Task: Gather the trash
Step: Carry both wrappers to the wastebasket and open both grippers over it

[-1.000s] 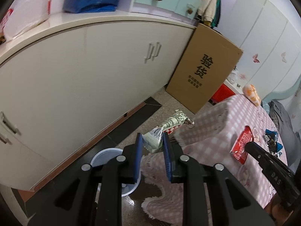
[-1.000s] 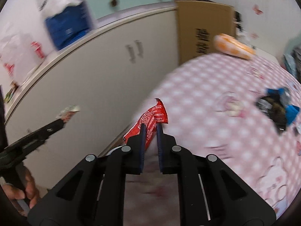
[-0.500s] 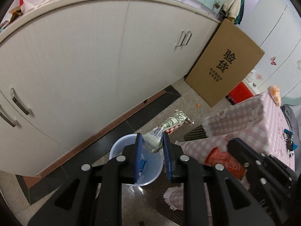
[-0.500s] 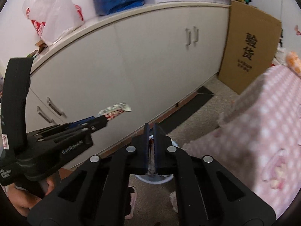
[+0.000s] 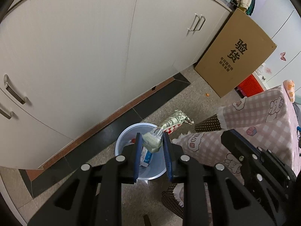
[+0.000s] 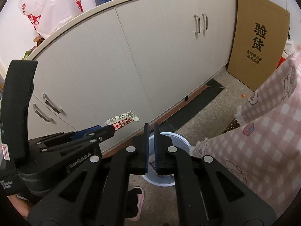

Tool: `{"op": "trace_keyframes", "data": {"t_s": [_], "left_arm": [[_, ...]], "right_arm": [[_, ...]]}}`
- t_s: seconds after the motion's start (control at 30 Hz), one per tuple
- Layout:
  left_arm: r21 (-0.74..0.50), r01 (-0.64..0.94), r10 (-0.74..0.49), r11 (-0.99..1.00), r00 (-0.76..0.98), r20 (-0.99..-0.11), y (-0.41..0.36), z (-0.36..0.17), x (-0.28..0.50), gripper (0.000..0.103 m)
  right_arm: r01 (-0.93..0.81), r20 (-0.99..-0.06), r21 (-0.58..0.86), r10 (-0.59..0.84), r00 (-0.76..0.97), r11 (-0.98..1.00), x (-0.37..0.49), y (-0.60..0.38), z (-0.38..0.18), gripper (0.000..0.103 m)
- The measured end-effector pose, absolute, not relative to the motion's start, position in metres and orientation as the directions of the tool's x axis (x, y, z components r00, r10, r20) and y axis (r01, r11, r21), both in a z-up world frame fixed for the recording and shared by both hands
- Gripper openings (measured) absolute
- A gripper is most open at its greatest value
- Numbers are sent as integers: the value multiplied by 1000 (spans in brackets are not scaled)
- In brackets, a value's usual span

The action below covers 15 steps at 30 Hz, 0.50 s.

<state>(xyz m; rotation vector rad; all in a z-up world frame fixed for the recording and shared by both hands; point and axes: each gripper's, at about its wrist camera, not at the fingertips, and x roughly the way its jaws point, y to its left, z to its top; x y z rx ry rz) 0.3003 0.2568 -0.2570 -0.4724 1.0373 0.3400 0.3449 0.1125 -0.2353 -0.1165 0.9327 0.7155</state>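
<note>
The landmark here is the pale blue trash bin (image 5: 129,146), which is standing on the speckled floor in front of the long white cabinet (image 5: 94,47).

The left gripper (image 5: 151,143) is hanging directly above the bin opening and is gripping a crumpled wrapper (image 5: 165,126) with black-and-white print and a red-and-white checked part. Its blue pads are pressing on the lower end of the wrapper, and the rest is sticking out beyond the fingertips, past the far rim of the bin. Inside the bin some trash is lying, among it a small blue-and-white package (image 5: 146,157).

The right gripper (image 6: 151,131) is also hanging over the bin, on the side of the pink checked tablecloth (image 6: 272,131). Its jaws are standing almost together with only a thin slit, and nothing is showing between the tips.

A brown cardboard box (image 5: 235,60) is leaning on the cabinet, well beyond the bin.
</note>
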Motion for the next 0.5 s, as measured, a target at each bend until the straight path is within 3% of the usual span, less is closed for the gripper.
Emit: {"op": "trace_keyframes", "data": {"t_s": [0.5], "left_arm": [[-196, -459, 33, 866, 445, -895, 246, -264, 310, 22]], "right_arm": [[-582, -787, 187, 475, 394, 792, 345, 100, -244, 5]]}}
